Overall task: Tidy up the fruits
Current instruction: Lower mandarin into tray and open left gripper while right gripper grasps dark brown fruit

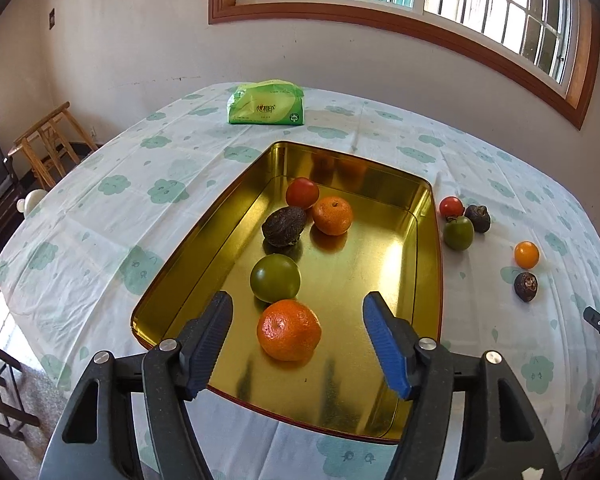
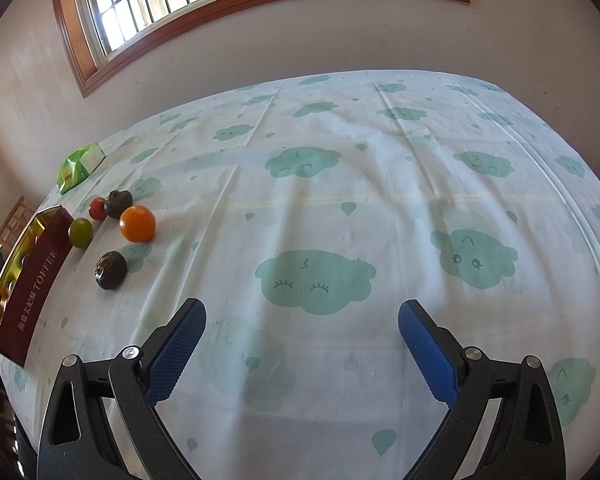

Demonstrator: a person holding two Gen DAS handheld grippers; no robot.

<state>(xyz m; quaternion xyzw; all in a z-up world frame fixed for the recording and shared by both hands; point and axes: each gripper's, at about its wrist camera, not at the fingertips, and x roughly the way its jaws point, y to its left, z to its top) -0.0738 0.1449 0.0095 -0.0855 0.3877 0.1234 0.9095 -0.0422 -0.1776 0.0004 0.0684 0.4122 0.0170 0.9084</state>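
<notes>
Left gripper hangs over the near end of the gold tin, jaws spread and clear of the orange sitting between them on the tin floor, so it looks released there to join the four fruits already inside. Right gripper is also spread and empty above bare tablecloth, parked (likely waiting its turn). Five fruits remain outside beside the tin, including a small orange.

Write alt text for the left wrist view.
An open hand-held gripper hovers over an orange in a gold tin holding five fruits. Five more fruits lie on the tablecloth to its right.
</notes>
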